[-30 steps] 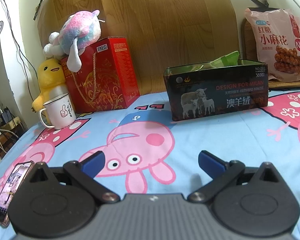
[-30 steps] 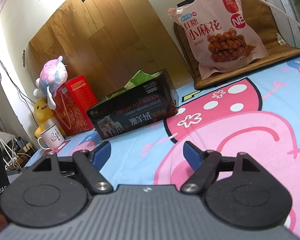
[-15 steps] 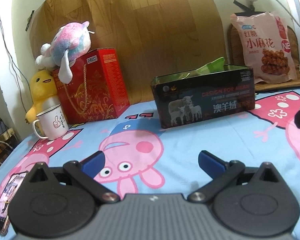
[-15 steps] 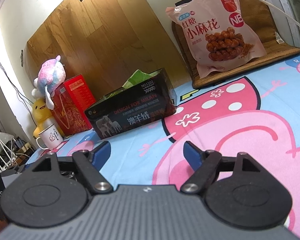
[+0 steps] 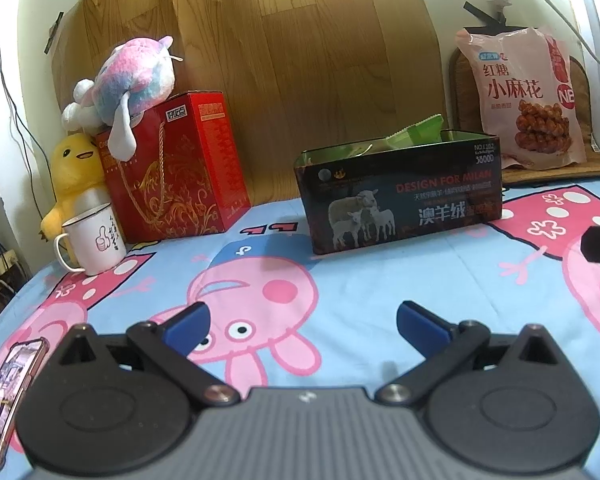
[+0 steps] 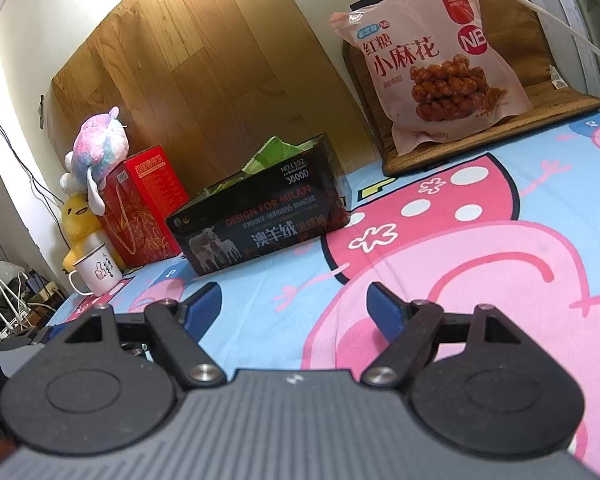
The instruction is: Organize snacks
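Note:
A dark open box (image 5: 400, 196) printed with sheep stands on the cartoon-print bedsheet (image 5: 360, 280), with green snack packets (image 5: 418, 130) poking out of its top. The same box (image 6: 260, 224) shows in the right wrist view, green packets (image 6: 272, 152) inside. A large pink snack bag (image 5: 524, 100) leans upright at the back right on a brown mat (image 6: 540, 96); the bag (image 6: 432, 56) is far ahead of both grippers. My left gripper (image 5: 302, 322) is open over the sheet, nothing between its blue pads. My right gripper (image 6: 294, 306) is open too, empty.
A red gift box (image 5: 172, 168) stands at the back left with a pastel plush (image 5: 132, 80) on top and a yellow plush (image 5: 74, 176) beside it. A white mug (image 5: 94, 240) sits in front. A phone (image 5: 8, 392) lies at the near left. A wooden board (image 5: 260, 60) backs the bed.
The left wrist view has swung slightly, so the box and snack bag sit further left in frame, and a dark part of the other gripper has come in at its right edge. Both grippers stay open.

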